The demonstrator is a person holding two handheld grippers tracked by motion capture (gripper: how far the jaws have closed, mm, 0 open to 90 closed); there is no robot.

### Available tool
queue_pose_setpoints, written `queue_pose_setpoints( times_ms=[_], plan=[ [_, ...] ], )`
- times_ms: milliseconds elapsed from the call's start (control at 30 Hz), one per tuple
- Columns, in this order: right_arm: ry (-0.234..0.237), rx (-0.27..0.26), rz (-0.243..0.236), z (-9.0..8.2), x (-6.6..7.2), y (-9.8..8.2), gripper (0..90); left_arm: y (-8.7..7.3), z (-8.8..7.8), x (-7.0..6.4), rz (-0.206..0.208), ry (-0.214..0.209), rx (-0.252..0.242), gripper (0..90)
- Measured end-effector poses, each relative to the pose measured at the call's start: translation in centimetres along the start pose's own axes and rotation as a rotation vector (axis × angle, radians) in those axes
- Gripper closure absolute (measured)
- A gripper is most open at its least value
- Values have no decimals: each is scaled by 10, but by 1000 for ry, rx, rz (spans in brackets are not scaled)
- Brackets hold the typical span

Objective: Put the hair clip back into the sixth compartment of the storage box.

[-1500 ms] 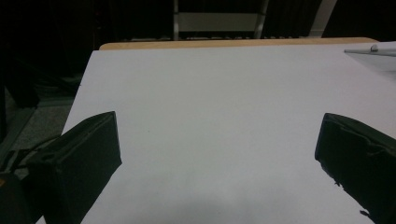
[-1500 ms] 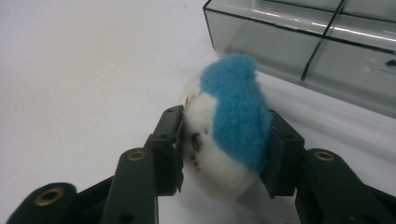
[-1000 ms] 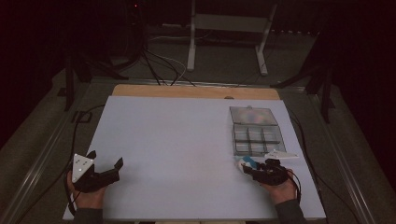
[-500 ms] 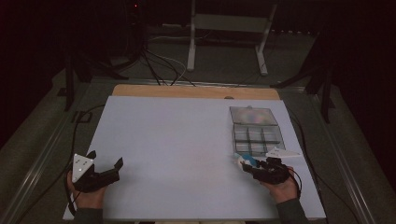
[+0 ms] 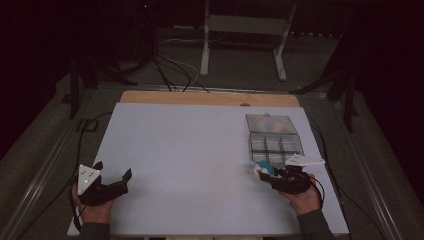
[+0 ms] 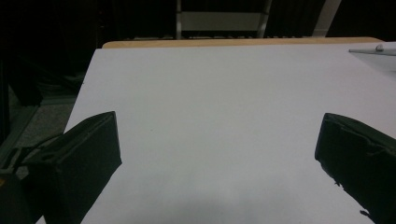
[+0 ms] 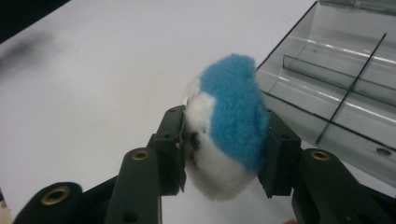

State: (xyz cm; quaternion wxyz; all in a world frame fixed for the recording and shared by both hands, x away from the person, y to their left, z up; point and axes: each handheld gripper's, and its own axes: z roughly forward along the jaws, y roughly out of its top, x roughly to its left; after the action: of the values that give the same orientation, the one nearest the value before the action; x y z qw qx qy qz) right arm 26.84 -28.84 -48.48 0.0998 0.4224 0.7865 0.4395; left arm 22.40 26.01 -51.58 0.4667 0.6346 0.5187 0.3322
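My right tool [image 7: 224,154] is clamped on a plush toy [image 7: 229,126], blue and white and fuzzy, holding it just above the surface [image 5: 200,150] beside the near edge of the clear box [image 5: 274,137]. It looks light and soft: the pile bulges out past the pads, so I judge it squashes easily and won't slip or break. The best hold is across its middle, as now, with only mild pressure. The box's empty compartments lie just beyond it. My left tool [image 6: 215,154] rests well apart, jaws spread wide with nothing between them.
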Motion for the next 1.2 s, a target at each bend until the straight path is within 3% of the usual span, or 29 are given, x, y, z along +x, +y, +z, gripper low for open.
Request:
queue_pose_setpoints(
  times_ms=[433, 1200],
  plan=[
    [5, -16, -30, -7, 0, 12, 585, 0, -1, 0, -1, 2, -3, 13],
    [7, -55, -29, -20, -16, 33, 585, 0, 0, 0, 0, 3, -3, 13]
  ],
)
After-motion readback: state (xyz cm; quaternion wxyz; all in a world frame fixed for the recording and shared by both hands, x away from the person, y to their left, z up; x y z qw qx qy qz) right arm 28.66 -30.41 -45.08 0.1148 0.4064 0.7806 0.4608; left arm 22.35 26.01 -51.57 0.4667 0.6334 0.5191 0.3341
